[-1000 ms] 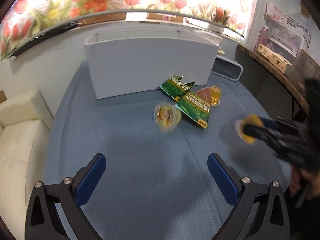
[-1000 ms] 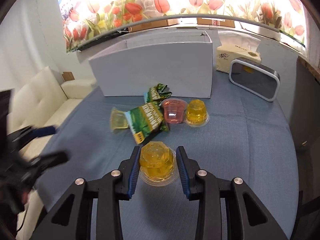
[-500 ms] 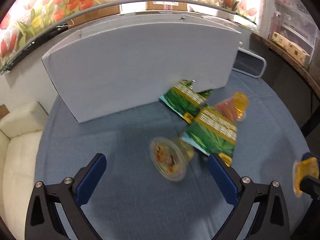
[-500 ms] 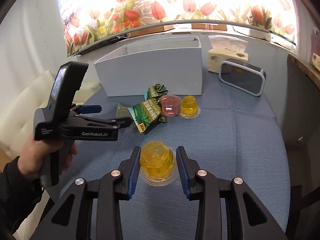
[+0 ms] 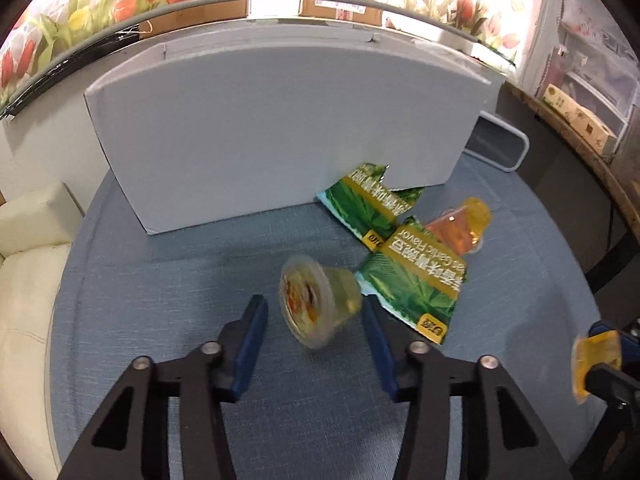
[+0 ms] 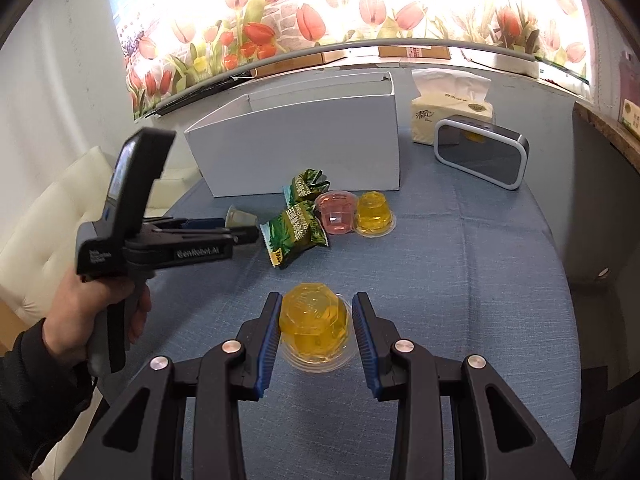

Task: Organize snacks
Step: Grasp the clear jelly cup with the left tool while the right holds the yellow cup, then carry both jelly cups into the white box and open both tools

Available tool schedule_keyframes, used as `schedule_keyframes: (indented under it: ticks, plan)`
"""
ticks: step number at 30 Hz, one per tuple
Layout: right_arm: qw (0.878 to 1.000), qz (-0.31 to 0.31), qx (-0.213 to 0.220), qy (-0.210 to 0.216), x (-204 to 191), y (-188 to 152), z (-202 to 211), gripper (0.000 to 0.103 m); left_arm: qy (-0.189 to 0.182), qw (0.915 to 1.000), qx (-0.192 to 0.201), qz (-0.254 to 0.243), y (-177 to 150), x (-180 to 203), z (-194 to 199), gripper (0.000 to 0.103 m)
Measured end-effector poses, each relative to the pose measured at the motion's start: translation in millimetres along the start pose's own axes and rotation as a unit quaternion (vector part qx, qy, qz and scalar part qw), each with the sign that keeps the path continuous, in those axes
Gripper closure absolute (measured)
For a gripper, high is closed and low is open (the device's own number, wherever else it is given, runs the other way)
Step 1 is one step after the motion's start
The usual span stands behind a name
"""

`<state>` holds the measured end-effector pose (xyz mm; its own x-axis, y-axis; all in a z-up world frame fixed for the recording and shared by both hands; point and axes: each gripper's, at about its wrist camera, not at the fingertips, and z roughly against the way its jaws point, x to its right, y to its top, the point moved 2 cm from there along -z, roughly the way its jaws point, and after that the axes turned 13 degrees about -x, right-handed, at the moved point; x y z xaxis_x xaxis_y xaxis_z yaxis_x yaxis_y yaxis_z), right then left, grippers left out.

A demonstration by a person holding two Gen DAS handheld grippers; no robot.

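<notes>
A clear jelly cup point(image 5: 316, 306) with fruit bits lies on its side on the blue tablecloth point(image 5: 160, 320). My left gripper point(image 5: 314, 312) straddles it with its jaws closing; the right pad is at the cup and the left pad stands a little off it. In the right wrist view the left gripper point(image 6: 244, 232) reaches this cup point(image 6: 240, 218) from the left. My right gripper point(image 6: 316, 312) is shut on a yellow jelly cup point(image 6: 314, 320). Two green snack bags point(image 6: 294, 234) point(image 6: 306, 182), a pink jelly cup point(image 6: 336, 214) and another yellow one point(image 6: 374, 214) lie before the white box point(image 6: 304, 148).
A tissue box point(image 6: 448, 116) and a grey-rimmed speaker point(image 6: 480, 152) stand right of the white box. A cream sofa point(image 5: 24, 280) borders the table on the left. A wooden shelf point(image 5: 576, 120) with small boxes runs along the right. A person's hand point(image 6: 92, 312) holds the left gripper.
The left gripper came forward and down to the tipped cup, and its jaws narrowed from wide open around it. The right gripper stayed put, holding its yellow cup.
</notes>
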<state>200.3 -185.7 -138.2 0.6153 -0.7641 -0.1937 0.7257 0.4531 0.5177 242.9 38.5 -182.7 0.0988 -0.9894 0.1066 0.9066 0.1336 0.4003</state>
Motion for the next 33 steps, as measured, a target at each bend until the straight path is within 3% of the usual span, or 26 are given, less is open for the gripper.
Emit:
schedule_keyframes:
  ticks: [3,8,10,12,14,17,24,25,27,29,33]
  plan:
    - [1.000,0.003,0.000,0.005,-3.0,0.5,-0.8,0.064,-0.007,0.9999,0.001,-0.008,-2.5,-0.4,7.1,0.062]
    - [1.000,0.008,0.000,0.009,-10.1,2.4,-2.9,0.064,-0.010,0.9997,-0.016,-0.013,-5.5,-1.0,4.7,0.065]
    - [1.000,0.012,0.000,0.009,-12.4,2.2,-3.9,0.064,-0.008,0.9998,-0.019,-0.008,-5.3,-0.5,2.7,0.058]
    - [1.000,0.013,-0.002,0.013,-13.7,1.0,-5.1,0.064,0.013,0.9996,-0.023,-0.008,-2.9,2.4,-1.4,0.020]
    - [1.000,0.013,-0.005,0.011,-13.7,0.2,-6.8,0.064,0.025,0.9995,-0.004,-0.017,0.4,7.8,-2.3,0.010]
    - [1.000,0.009,-0.004,0.013,-10.8,-1.2,-7.0,0.064,0.057,0.9982,-0.015,-0.010,7.8,9.0,-13.1,0.010]
    - [1.000,-0.001,-0.002,0.016,-2.3,-2.4,-4.9,0.064,0.060,0.9976,-0.018,0.030,15.7,-3.3,-19.8,0.009]
    - [1.000,-0.003,-0.003,0.017,-1.3,-2.6,-5.4,0.064,0.067,0.9972,-0.015,0.032,16.2,-4.5,-20.4,0.011]
    - [1.000,-0.007,-0.002,0.020,-0.8,-3.5,-5.9,0.064,0.062,0.9973,-0.017,0.035,15.4,-6.6,-20.7,0.040]
    - [1.000,-0.007,-0.003,0.022,-1.1,-4.3,-6.5,0.064,0.071,0.9968,-0.016,0.033,16.8,-7.6,-17.4,0.056]
    - [1.000,-0.004,-0.002,0.025,-3.4,-4.1,-6.6,0.064,0.054,0.9975,-0.018,0.042,19.2,-15.9,-19.2,0.056]
